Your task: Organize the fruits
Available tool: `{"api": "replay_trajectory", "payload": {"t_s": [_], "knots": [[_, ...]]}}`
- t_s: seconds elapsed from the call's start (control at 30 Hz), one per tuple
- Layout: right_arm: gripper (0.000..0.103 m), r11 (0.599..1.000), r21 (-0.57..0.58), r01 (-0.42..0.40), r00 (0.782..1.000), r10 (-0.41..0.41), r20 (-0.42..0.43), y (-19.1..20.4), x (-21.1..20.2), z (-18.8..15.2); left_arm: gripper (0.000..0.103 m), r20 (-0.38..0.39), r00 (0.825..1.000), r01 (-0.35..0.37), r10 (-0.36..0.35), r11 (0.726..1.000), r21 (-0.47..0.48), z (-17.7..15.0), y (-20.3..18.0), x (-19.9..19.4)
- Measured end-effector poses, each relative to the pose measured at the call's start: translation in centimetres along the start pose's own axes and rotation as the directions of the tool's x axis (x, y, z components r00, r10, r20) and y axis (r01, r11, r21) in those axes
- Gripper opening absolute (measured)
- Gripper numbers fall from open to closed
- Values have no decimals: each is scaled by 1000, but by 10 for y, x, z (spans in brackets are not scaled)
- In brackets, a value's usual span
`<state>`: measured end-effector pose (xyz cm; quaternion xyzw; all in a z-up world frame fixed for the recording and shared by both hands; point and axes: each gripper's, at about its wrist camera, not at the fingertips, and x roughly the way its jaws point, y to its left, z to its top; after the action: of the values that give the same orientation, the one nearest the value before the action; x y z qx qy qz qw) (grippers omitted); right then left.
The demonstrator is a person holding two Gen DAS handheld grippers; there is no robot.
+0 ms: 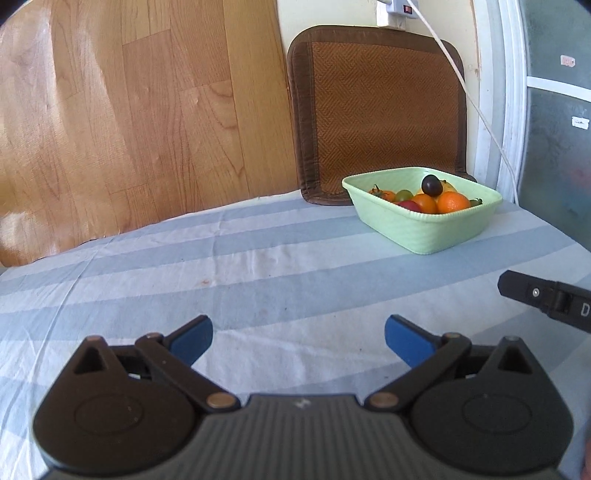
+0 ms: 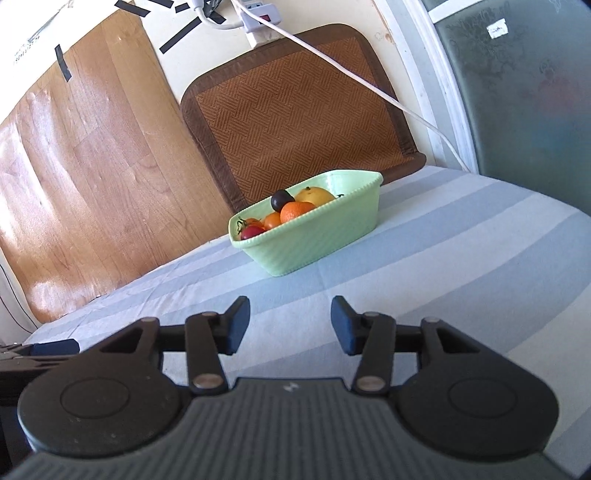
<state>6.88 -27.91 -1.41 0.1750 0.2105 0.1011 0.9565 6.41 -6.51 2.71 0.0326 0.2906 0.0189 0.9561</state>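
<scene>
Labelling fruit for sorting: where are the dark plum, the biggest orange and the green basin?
dark plum (image 1: 432, 185), left wrist view, its rounded front.
biggest orange (image 1: 453, 202), left wrist view, its middle.
green basin (image 2: 325, 236), right wrist view, its outer side wall.

Tray (image 1: 424, 236) – matt ribbed plastic; tablecloth (image 1: 258, 266) – creased cloth.

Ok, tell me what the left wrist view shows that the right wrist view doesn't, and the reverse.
Only the left wrist view shows the green grape in the bowl and the left hand-held gripper head on, wide open with nothing between its fingers.

Only the right wrist view shows black tape strips on the wall and the right hand-held gripper head on, open and holding nothing.

Both show the green bowl of fruit with the dark plum on top, the woven mat and the striped tablecloth.
</scene>
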Motion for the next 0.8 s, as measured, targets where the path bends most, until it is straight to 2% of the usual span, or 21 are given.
{"api": "replay_trajectory", "payload": {"t_s": [0.17, 0.3, 0.43, 0.8], "knots": [[51, 1000, 0, -10, 1000, 10, 2, 0, 0, -1, 103, 9, 999, -31, 30, 999, 11, -4, -4, 1], [59, 1000, 25, -13, 1000, 13, 0, -4, 0, 0, 103, 14, 997, -71, 71, 996, 47, -10, -8, 0], [59, 999, 49, -13, 1000, 13, -5, -6, 1, 1, 103, 16, 995, -102, 102, 992, 71, -14, -10, 0], [60, 999, 44, -21, 1000, 21, -2, -6, 1, 1, 103, -4, 992, -123, 124, 991, 57, -17, -9, 4]]}}
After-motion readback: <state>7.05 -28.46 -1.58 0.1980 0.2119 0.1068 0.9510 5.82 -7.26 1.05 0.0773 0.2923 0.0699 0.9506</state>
